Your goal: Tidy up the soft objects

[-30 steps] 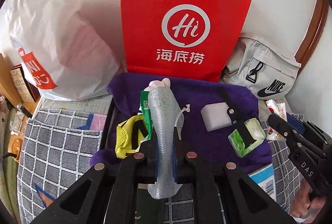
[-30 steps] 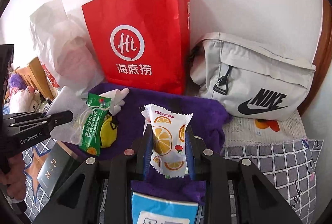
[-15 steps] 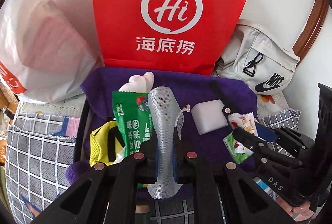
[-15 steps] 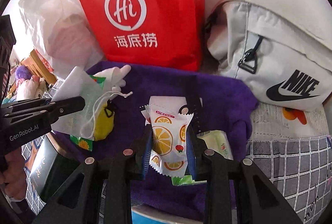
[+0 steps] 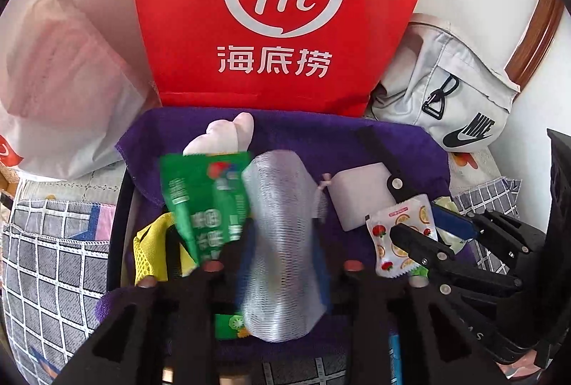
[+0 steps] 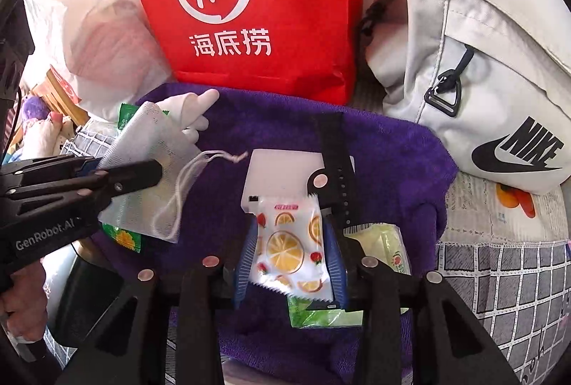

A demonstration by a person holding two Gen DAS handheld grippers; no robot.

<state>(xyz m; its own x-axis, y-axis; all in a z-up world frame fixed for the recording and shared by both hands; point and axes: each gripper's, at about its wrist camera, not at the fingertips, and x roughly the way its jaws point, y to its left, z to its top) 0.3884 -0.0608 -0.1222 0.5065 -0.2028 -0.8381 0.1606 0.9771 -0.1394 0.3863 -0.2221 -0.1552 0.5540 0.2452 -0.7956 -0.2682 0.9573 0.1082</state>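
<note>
My left gripper [image 5: 282, 260] has a white mesh drawstring pouch [image 5: 278, 235] upright between its blue pads. Its jaws are opening, and the pouch has spread to fill the wider gap. The right wrist view shows that pouch [image 6: 142, 171] low over a purple towel [image 6: 249, 124]. My right gripper [image 6: 291, 228] has a fruit-print snack packet [image 6: 285, 249] between its pads. Its jaws are opening too, and the packet still touches both pads. The packet's lower edge rests over a green tissue pack [image 6: 385, 246].
On the towel lie a green packet [image 5: 200, 199], a white glove [image 5: 225, 138], a yellow mesh piece [image 5: 150, 253], a white block [image 6: 278, 171] and a black strap [image 6: 332, 153]. Behind stand a red paper bag [image 5: 285, 10], a white plastic bag [image 5: 64, 64] and a grey Nike bag [image 6: 481, 81].
Both grippers have come down and forward over the purple towel. The gaps between both pairs of pads have widened, and the mesh pouch has spread out. The right gripper now sits close beside the left.
</note>
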